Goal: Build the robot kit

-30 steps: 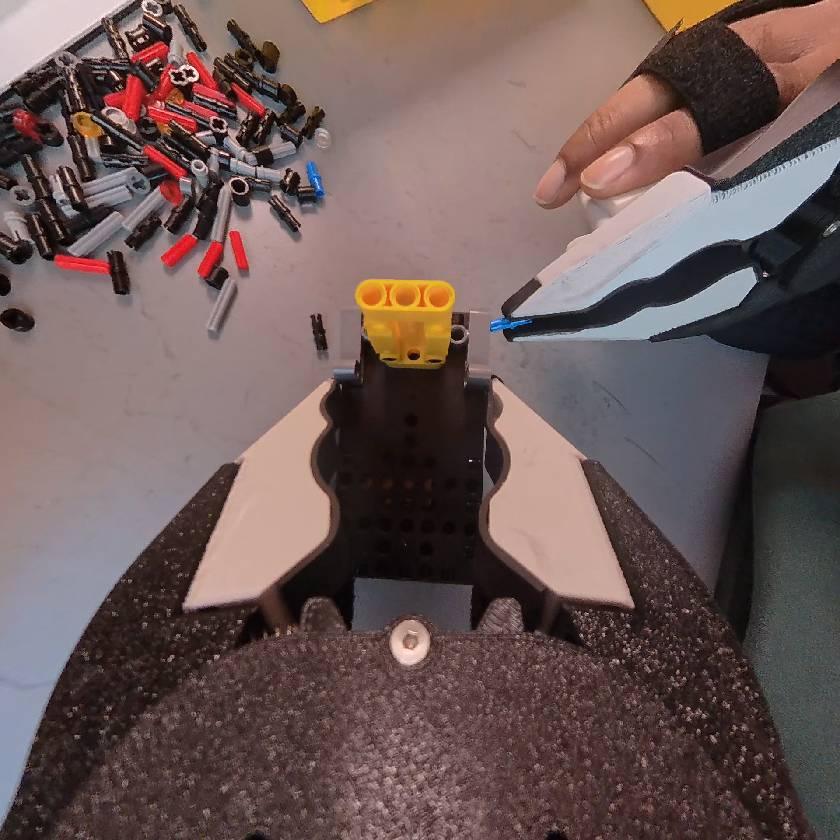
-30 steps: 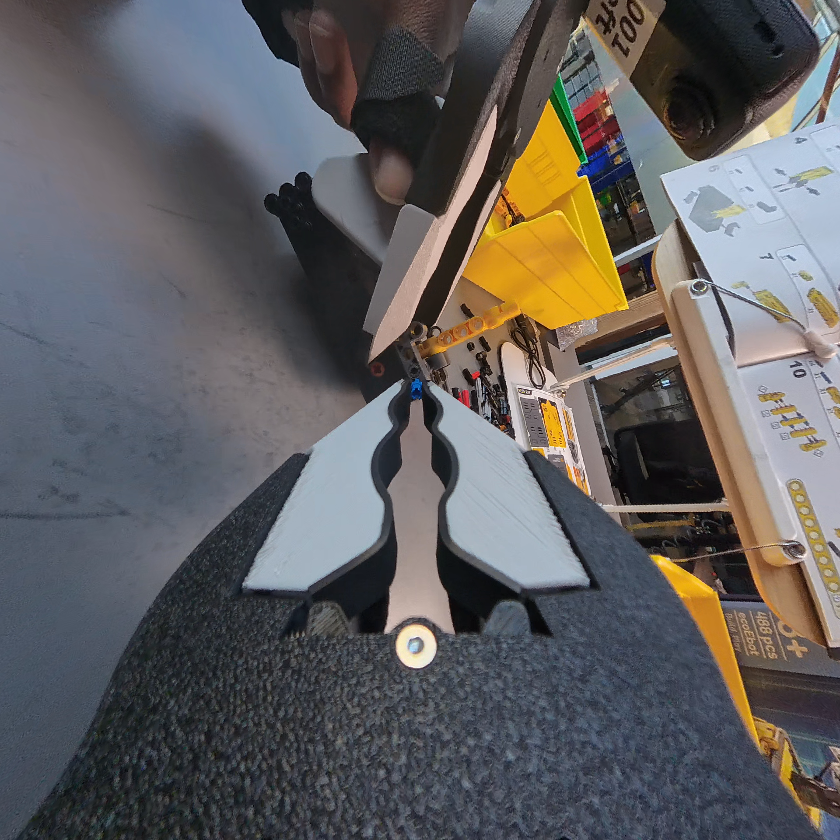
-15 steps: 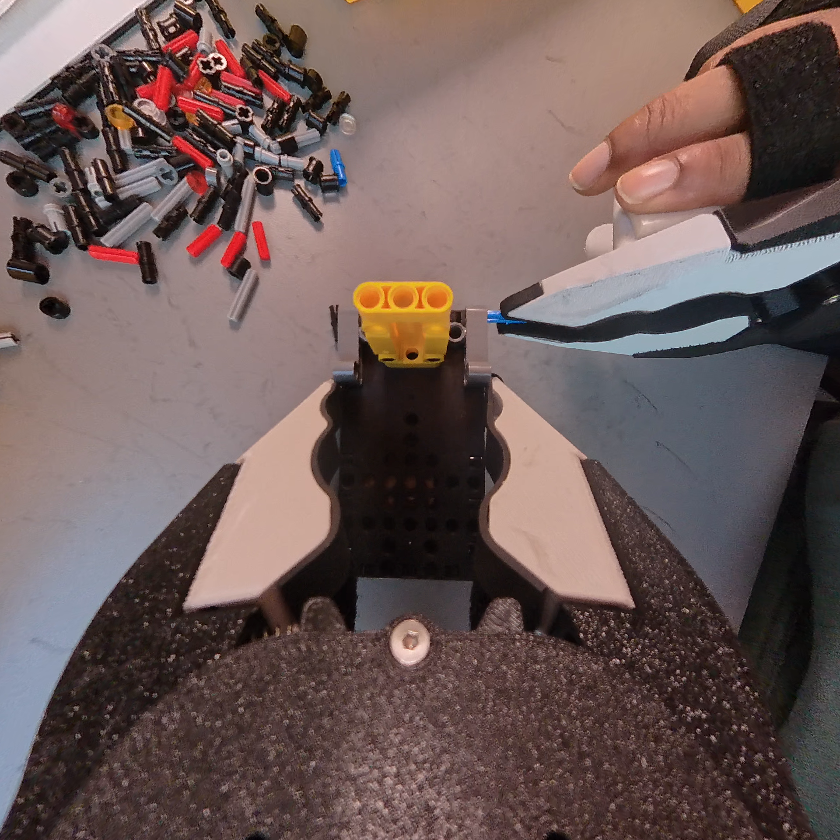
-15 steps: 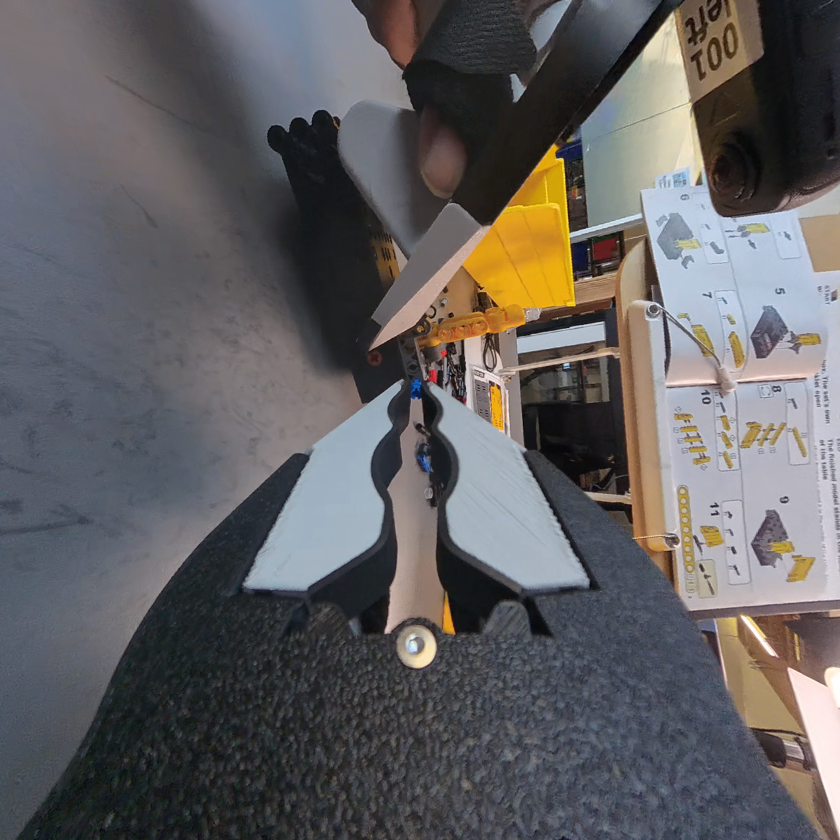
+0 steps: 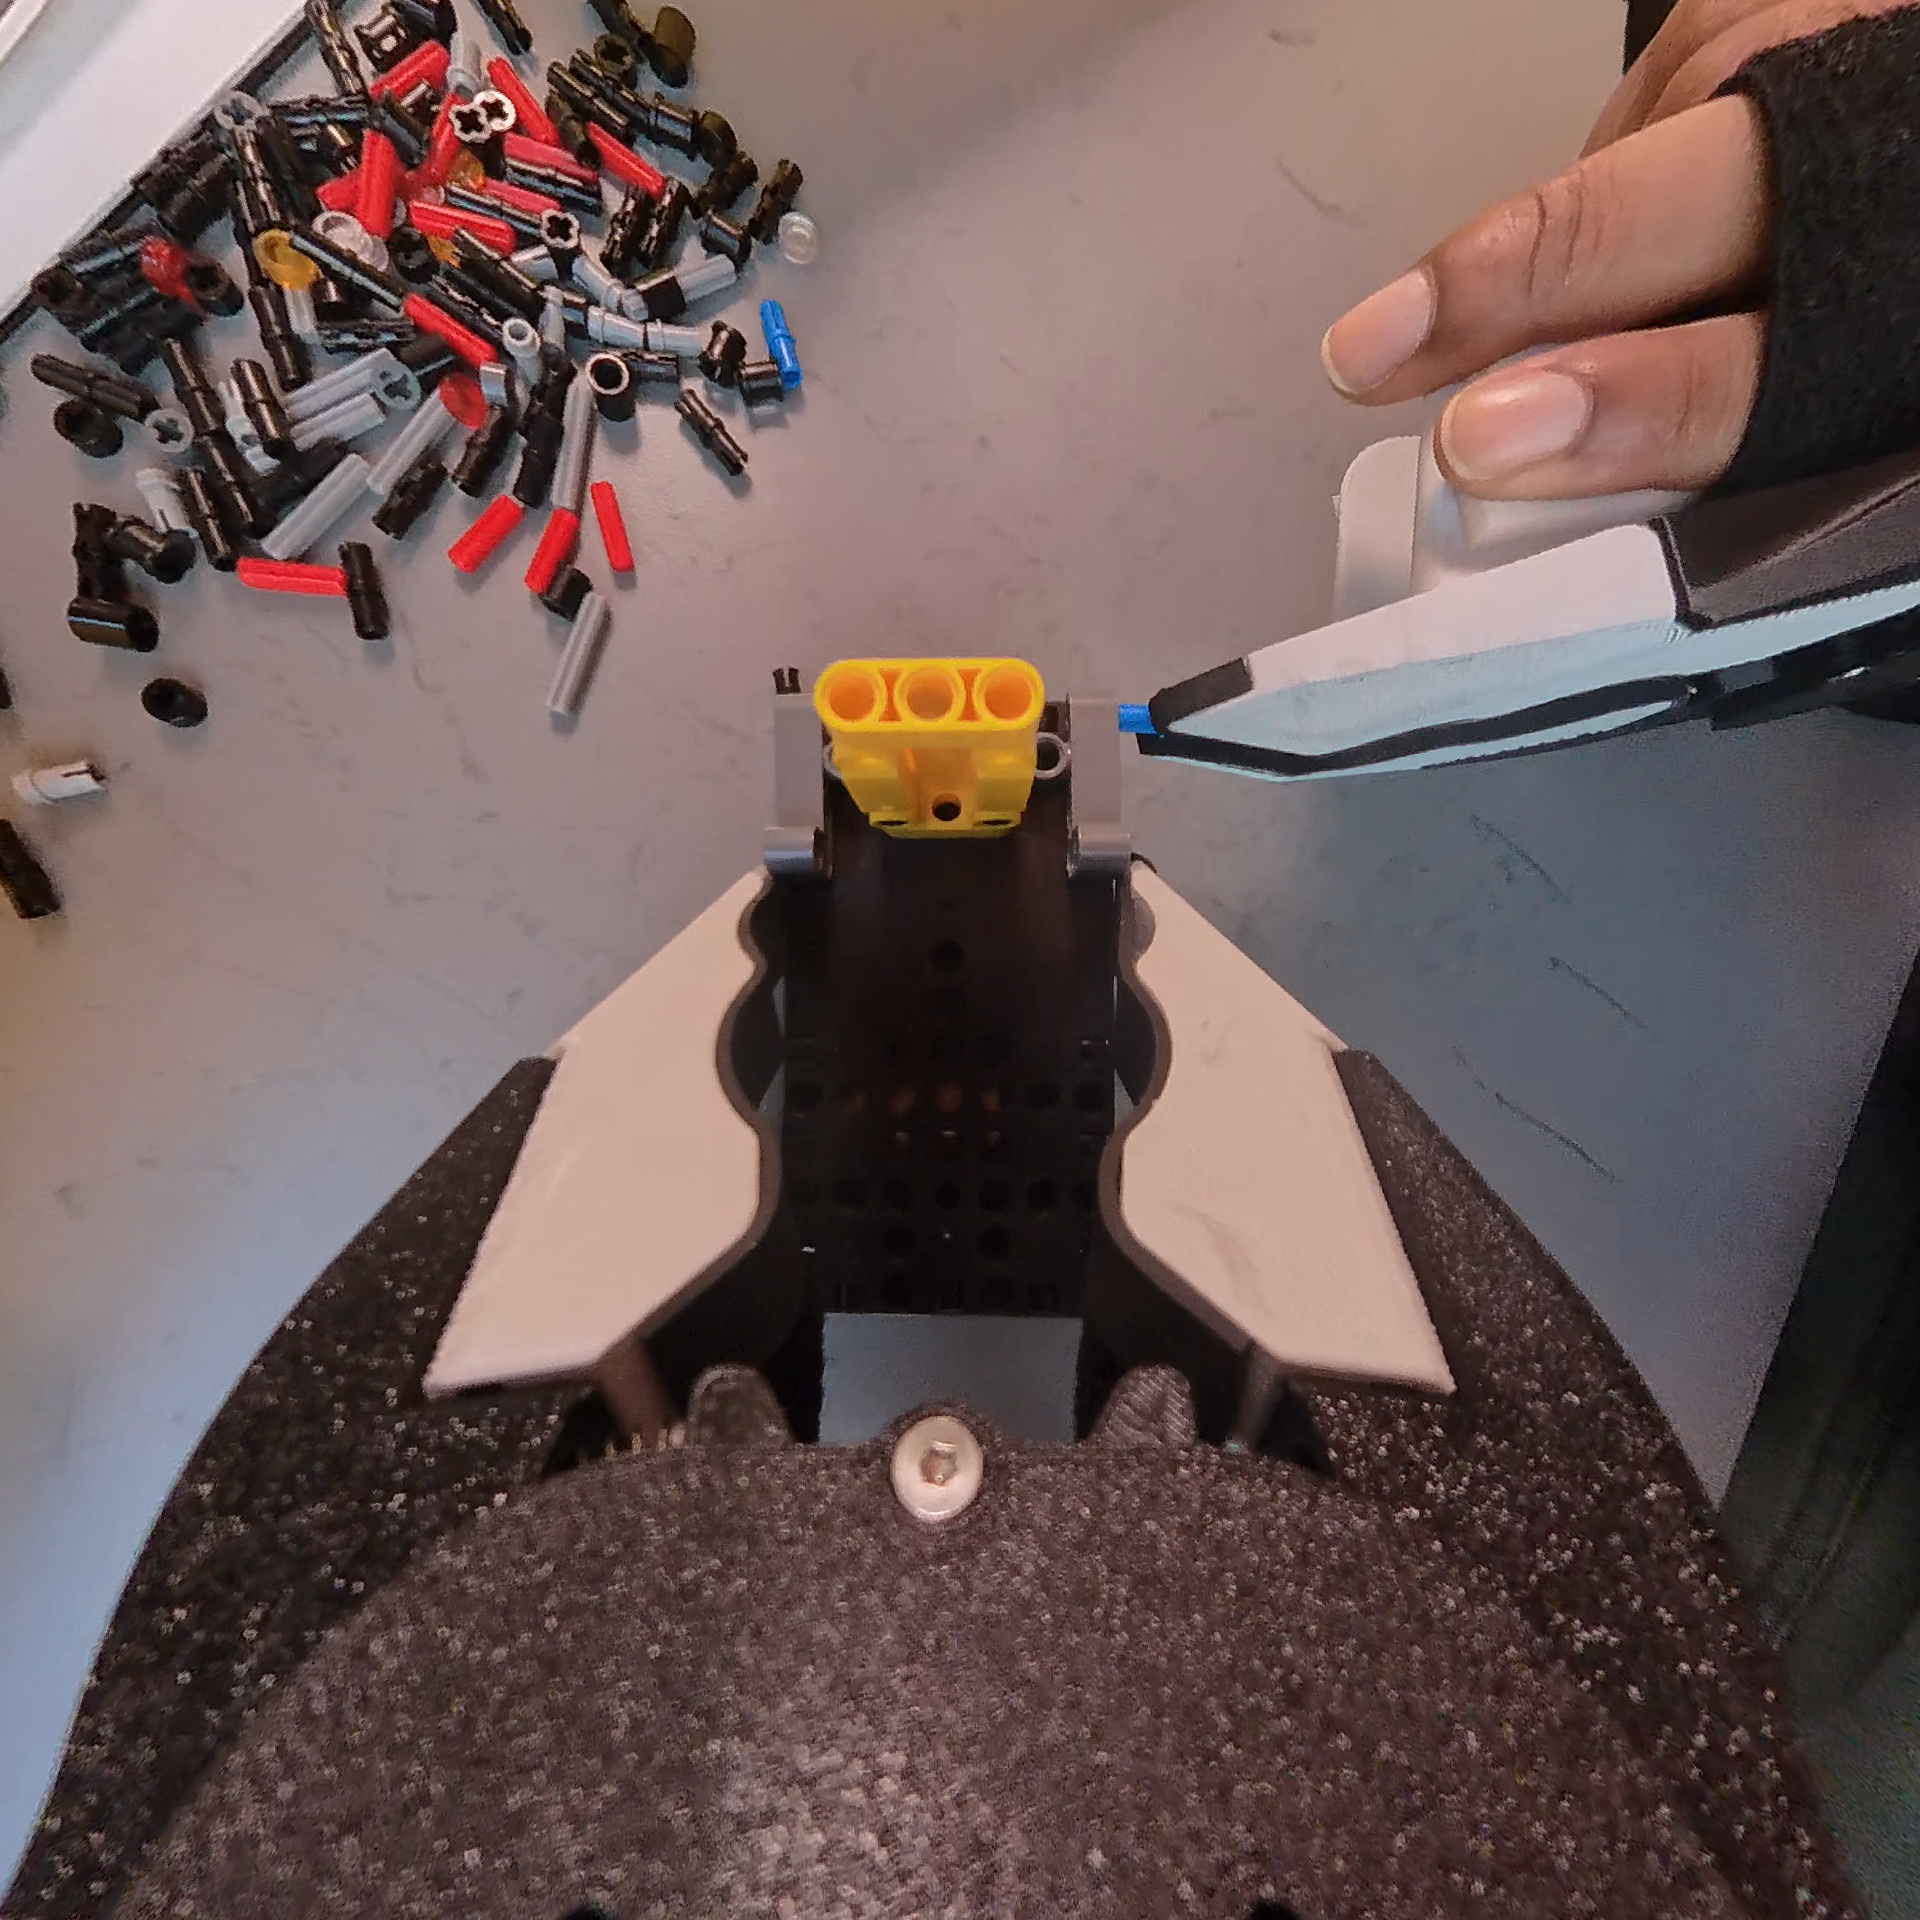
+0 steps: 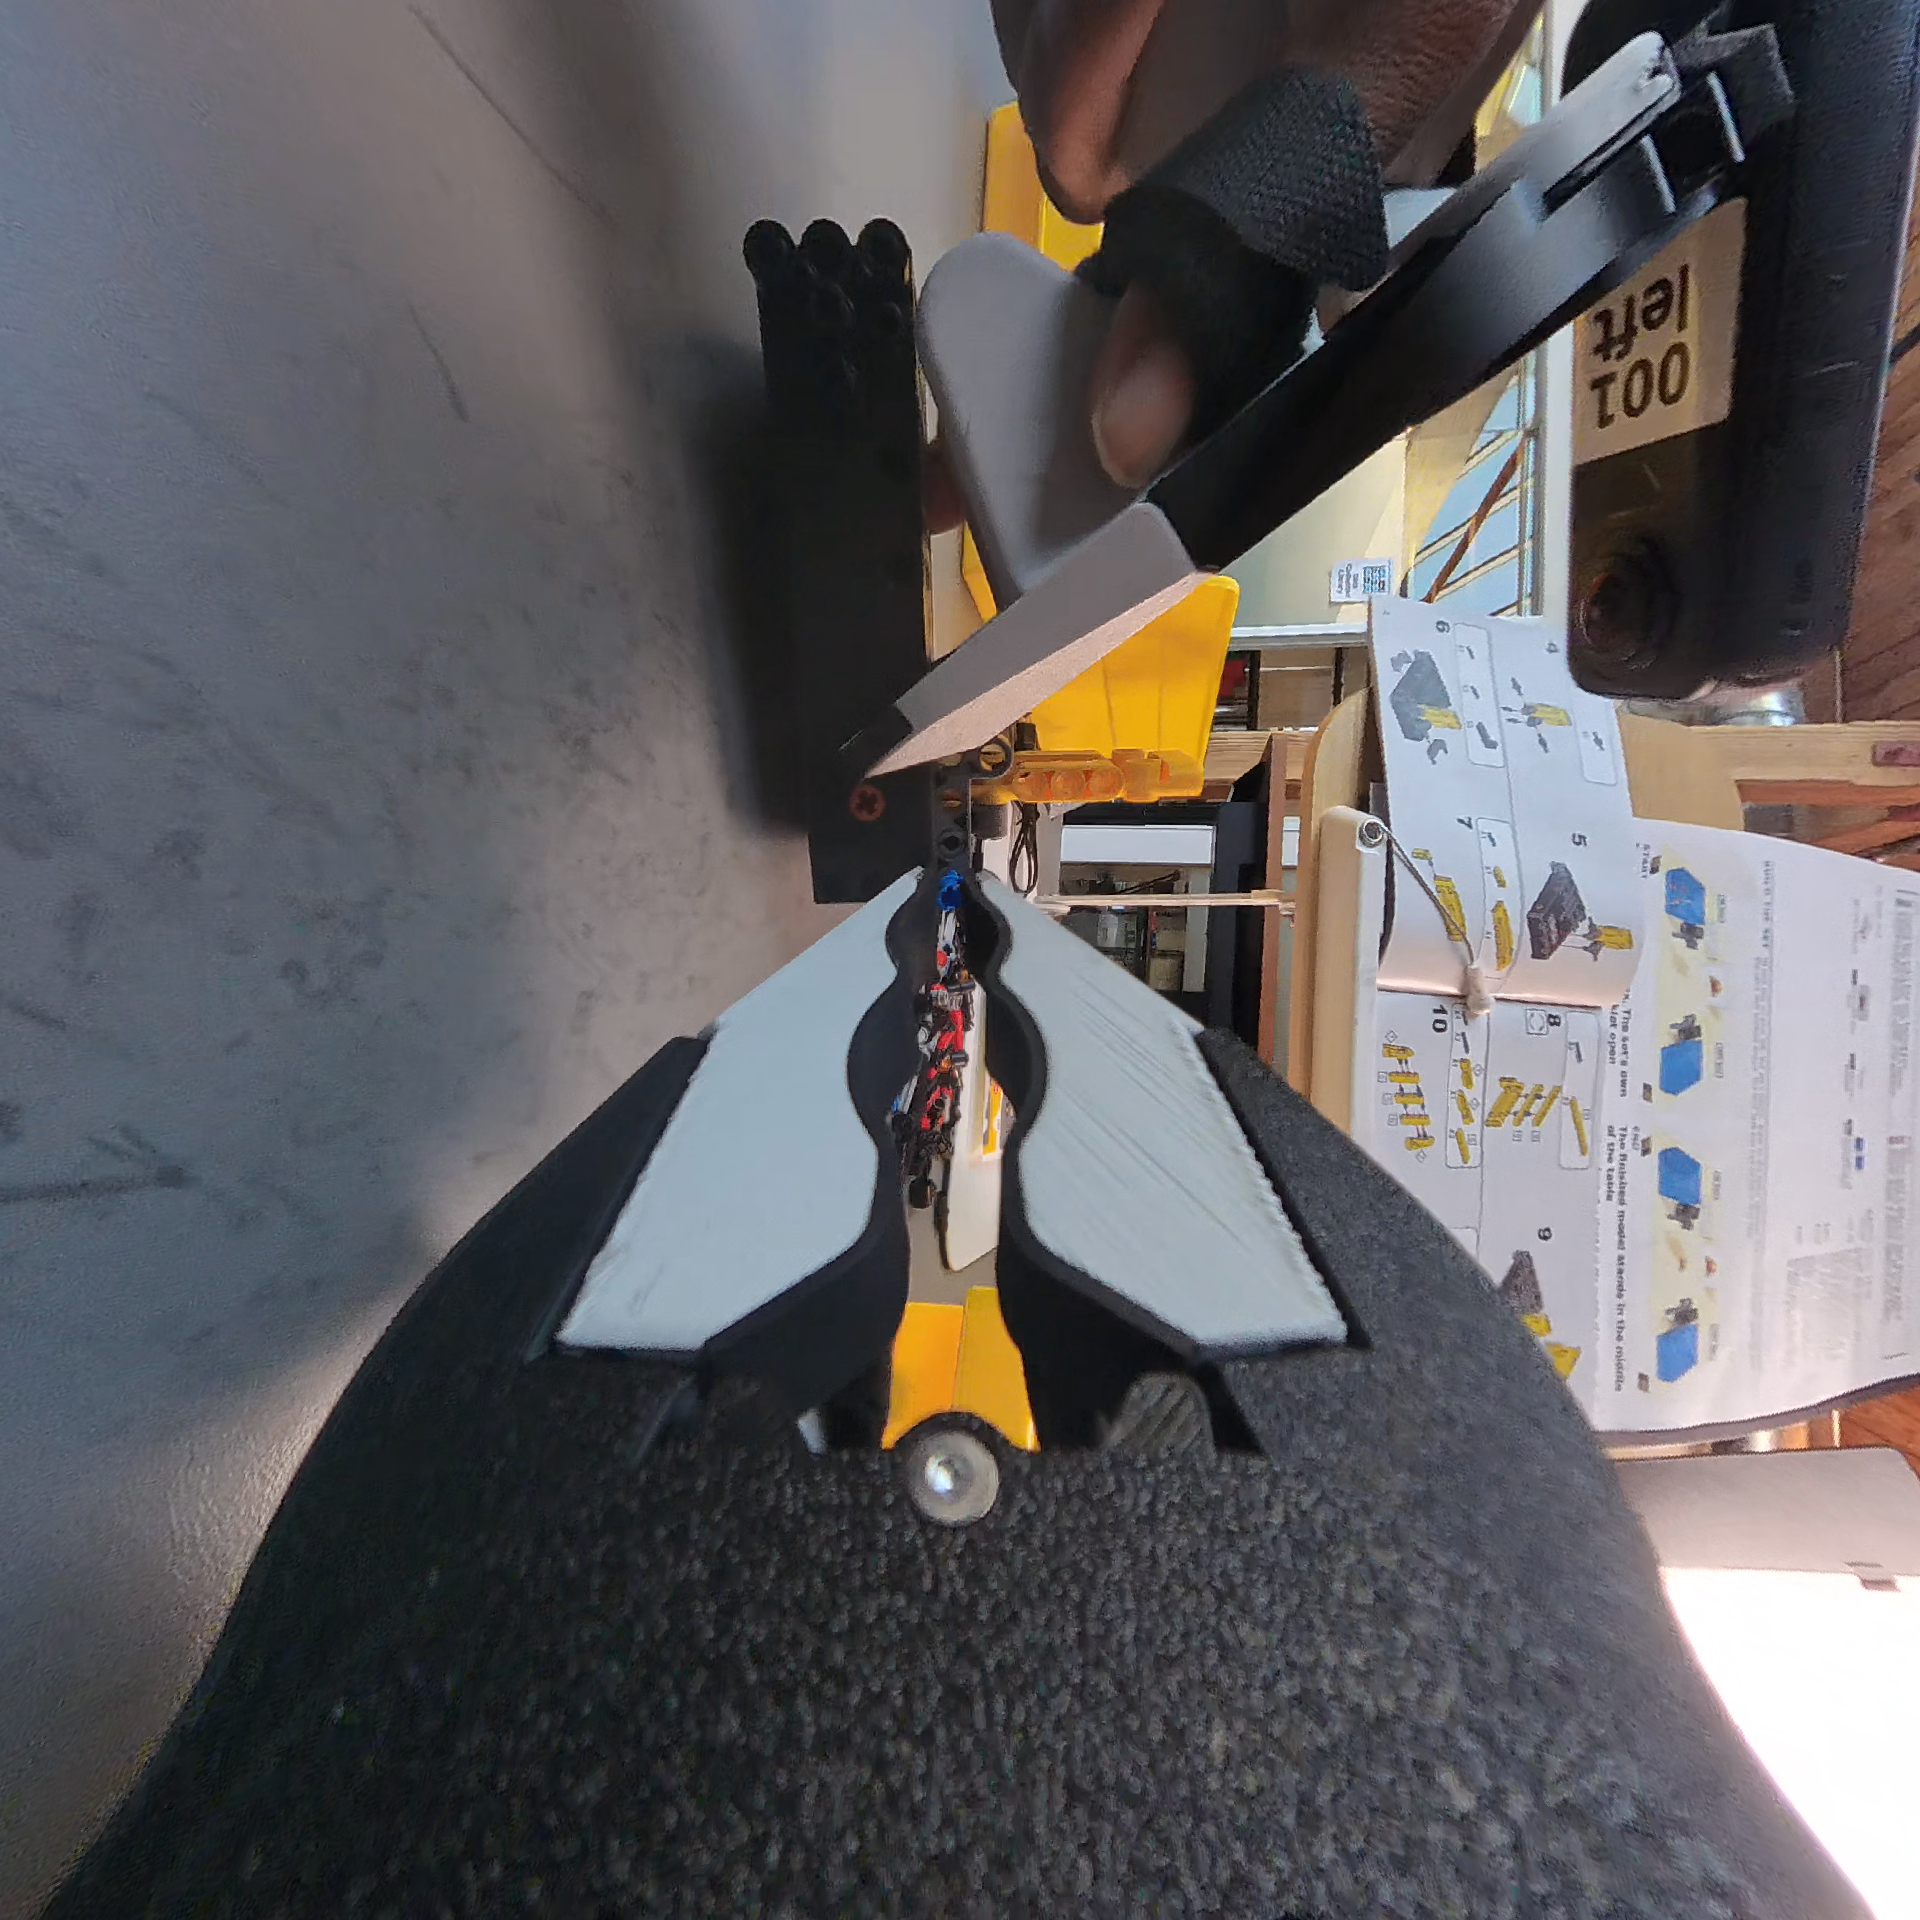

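Both grippers pinch: left gripper (image 5: 943, 883) clamps black assembly (image 5: 940, 1091), right gripper (image 5: 1143, 717) blue pin (image 5: 1130, 716).

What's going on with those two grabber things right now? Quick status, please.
Left tongs shut on black perforated block with yellow piece. Right tongs shut on blue pin, tip at block's grey side piece. Loose parts pile well apart.

Both wrist views, close in, share the black assembly (image 5: 940, 1091).

We cannot see most of the blue peg (image 5: 1132, 716); the right gripper (image 5: 1153, 727) hides it. The pile of small parts (image 5: 416, 312) runs off the picture's edge.
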Motion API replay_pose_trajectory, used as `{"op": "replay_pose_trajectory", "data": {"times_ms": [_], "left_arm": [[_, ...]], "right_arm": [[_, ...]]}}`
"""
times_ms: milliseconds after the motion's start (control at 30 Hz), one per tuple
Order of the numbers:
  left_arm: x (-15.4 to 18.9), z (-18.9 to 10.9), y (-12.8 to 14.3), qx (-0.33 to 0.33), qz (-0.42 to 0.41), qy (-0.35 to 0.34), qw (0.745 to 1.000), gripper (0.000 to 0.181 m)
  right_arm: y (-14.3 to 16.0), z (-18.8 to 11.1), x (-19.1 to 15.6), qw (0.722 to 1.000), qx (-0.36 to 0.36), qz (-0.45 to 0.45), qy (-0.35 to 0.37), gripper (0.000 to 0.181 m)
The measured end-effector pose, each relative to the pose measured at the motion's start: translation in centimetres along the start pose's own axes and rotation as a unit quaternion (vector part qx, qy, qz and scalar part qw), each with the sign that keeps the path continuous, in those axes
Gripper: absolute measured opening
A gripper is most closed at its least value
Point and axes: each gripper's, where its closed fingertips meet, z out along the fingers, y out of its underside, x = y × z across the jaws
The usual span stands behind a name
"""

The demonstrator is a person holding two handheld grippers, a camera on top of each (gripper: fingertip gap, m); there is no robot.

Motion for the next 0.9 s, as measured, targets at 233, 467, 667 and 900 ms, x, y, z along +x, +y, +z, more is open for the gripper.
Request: {"op": "replay_pose_trajectory", "data": {"times_ms": [233, 467, 667, 900], "left_arm": [[0.08, 0.06, 0.32, -0.005, 0.038, -0.013, 0.999, 0.062], [0.14, 0.09, 0.36, -0.004, 0.041, -0.016, 0.999, 0.062], [0.17, 0.13, 0.37, -0.002, 0.040, -0.024, 0.999, 0.062], [0.14, 0.18, 0.47, 0.002, 0.054, -0.038, 0.998, 0.062]], "right_arm": [[-0.07, -0.17, -0.48, 1.000, 0.011, -0.017, -0.009, 0.004], [0.10, -0.19, -0.48, 1.000, 0.008, -0.004, 0.000, 0.004], [0.42, -0.10, -0.36, 1.000, 0.004, 0.026, -0.002, 0.004], [0.33, 0.03, -0.54, 1.000, 0.004, 0.016, 0.003, 0.004]]}}
